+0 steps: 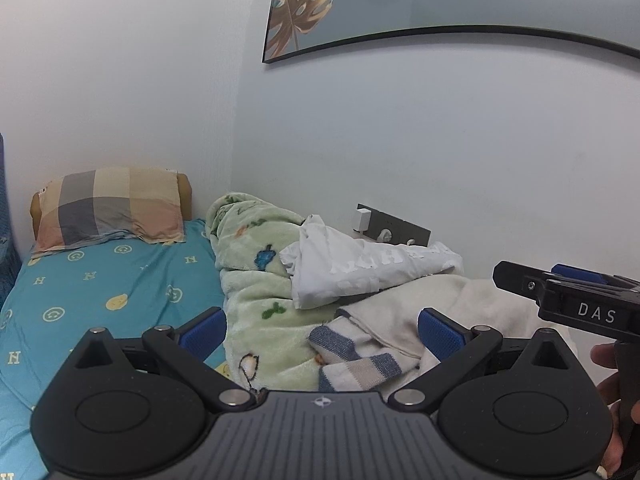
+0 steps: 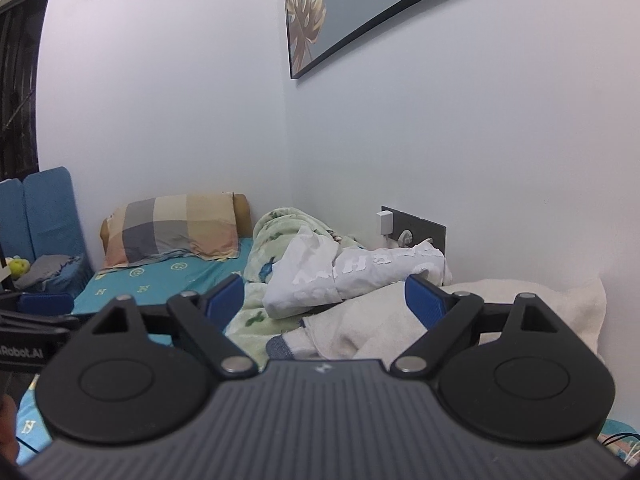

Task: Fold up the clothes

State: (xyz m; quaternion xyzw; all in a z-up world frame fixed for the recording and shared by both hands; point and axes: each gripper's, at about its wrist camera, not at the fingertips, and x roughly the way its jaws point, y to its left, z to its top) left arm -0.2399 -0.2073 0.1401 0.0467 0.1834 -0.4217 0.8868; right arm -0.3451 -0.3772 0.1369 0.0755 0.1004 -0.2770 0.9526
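The clothes lie in a heap against the wall at the far side of the bed: a cream garment spreads across the near part of the pile, with a blue-and-white striped piece poking out from under its left edge, and a crumpled white shirt with a cracked print resting just behind and above them. To the left of the heap I see a pale green fleece blanket bunched up and touching the white shirt. My left gripper hangs low in front of the pile with its blue pads spread wide and nothing between them; the striped piece and cream garment show in the gap beyond, not gripped. My right gripper also stands wide open and holds nothing, its jaws framing the white shirt and cream garment from a little way off. In the left wrist view the right gripper appears at the right edge, carried by a hand. Further out, the turquoise sheet covers the bed, a checked pillow sits at its head, a dark socket panel is on the wall behind the heap, and a framed leaf picture hangs above.
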